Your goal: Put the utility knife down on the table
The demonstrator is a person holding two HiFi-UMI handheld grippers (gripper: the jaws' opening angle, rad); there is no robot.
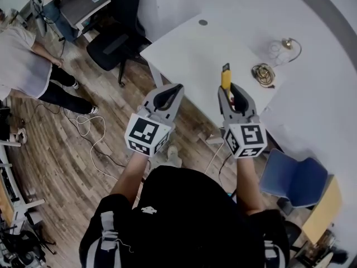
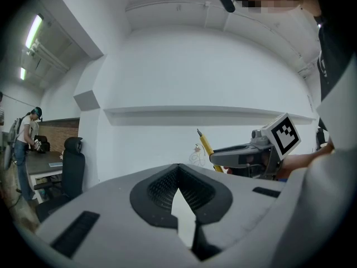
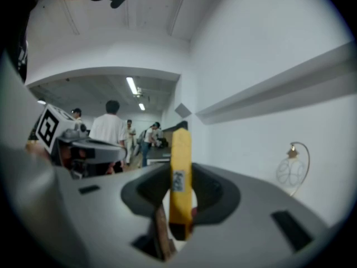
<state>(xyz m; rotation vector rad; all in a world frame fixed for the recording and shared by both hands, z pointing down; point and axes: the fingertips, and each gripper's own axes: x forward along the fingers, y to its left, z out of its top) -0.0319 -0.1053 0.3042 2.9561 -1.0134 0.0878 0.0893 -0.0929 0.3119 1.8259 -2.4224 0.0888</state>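
A yellow utility knife (image 3: 180,172) stands clamped between the jaws of your right tongs (image 1: 231,94), its length running forward past the tips and its black end pointing away from you. The knife is in the air, not on any surface. Your left tongs (image 1: 170,94) hang level just to the left of it, with jaws together and nothing between them. The near edge of the white table (image 1: 189,49) lies below and ahead of both sets of tips, and a coiled cable (image 1: 263,74) sits on it just right of the knife. You appear to be carrying the knife in. Next, lower it flat onto the bare tabletop ahead, then open the right jaws.
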